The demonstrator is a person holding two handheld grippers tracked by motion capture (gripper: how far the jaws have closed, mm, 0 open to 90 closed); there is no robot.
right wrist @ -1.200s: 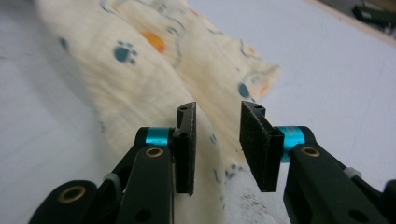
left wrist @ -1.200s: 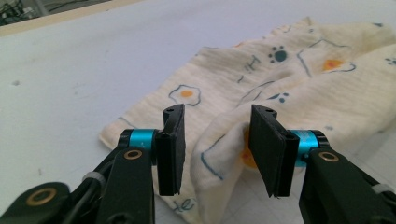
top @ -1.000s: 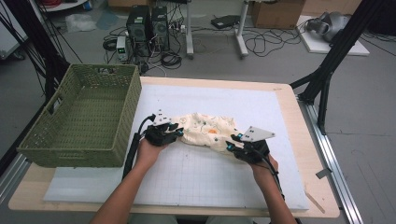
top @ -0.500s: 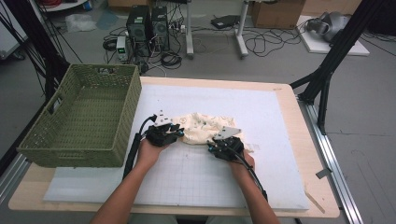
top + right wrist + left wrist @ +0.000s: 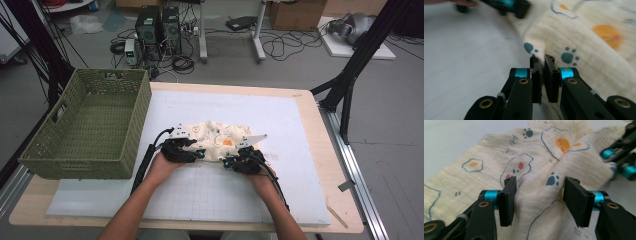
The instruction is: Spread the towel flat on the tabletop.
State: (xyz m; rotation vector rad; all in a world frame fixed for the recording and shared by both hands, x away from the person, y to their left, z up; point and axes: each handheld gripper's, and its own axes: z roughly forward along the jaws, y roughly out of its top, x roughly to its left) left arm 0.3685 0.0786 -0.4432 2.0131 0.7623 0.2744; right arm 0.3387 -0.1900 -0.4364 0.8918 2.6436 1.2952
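Lying crumpled mid-tabletop on the white mat (image 5: 300, 130), the printed cloth (image 5: 220, 140) has its near edge pinched by the right gripper (image 5: 542, 61); the left gripper (image 5: 539, 192), jaws just opening, straddles a fold without pressing it.

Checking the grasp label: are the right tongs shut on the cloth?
Shut on it. In the right gripper view the right tongs pinch a fold of the printed cloth, with no gap between the pads.
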